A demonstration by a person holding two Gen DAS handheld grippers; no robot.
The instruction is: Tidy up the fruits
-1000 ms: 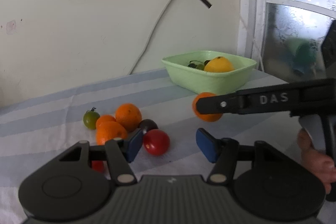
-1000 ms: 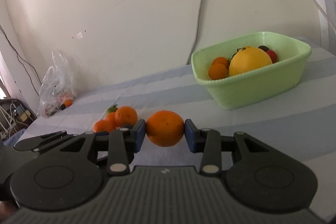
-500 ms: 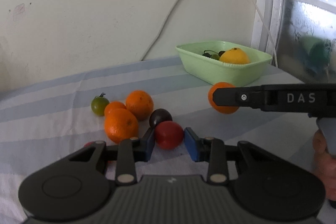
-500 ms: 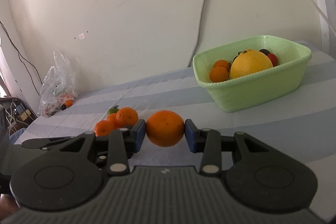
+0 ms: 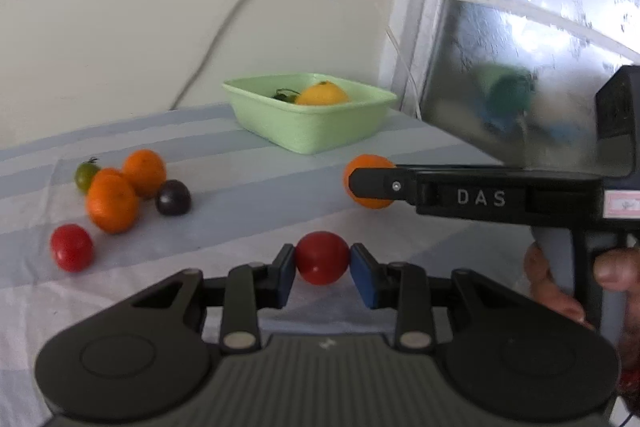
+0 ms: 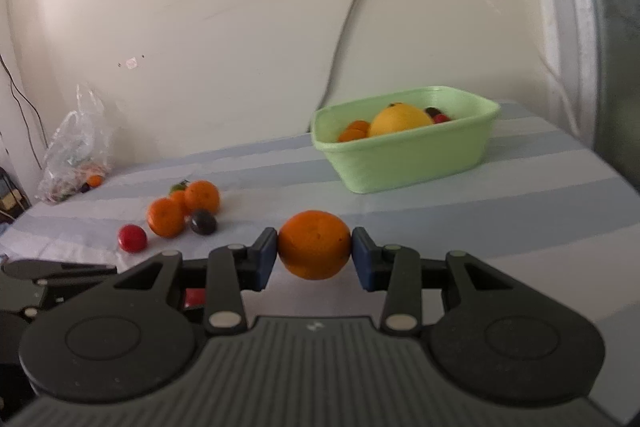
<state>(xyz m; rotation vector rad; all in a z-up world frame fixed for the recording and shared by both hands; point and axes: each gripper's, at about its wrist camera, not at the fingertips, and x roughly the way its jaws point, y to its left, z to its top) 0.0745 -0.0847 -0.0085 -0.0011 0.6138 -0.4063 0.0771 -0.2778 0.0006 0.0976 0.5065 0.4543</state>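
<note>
Left claw (image 5: 322, 269) clenched on a red tomato (image 5: 322, 257), lower center of frame. Right claw (image 6: 314, 259) grasping an orange (image 6: 314, 243), center frame, above the striped bench (image 6: 520, 195). Green basin (image 6: 404, 159) with fruit upper right. Loose fruit cluster (image 6: 182, 213) mid-left: 3 oranges, dark plum, 2nd red tomato (image 6: 132, 238).

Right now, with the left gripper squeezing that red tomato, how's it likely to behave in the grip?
The red tomato is round and glossy, so it may slip between the left gripper pads, which touch only its sides. Its skin looks thin; a hard squeeze could bruise it. If dropped on the striped cloth, it would probably roll.
</note>
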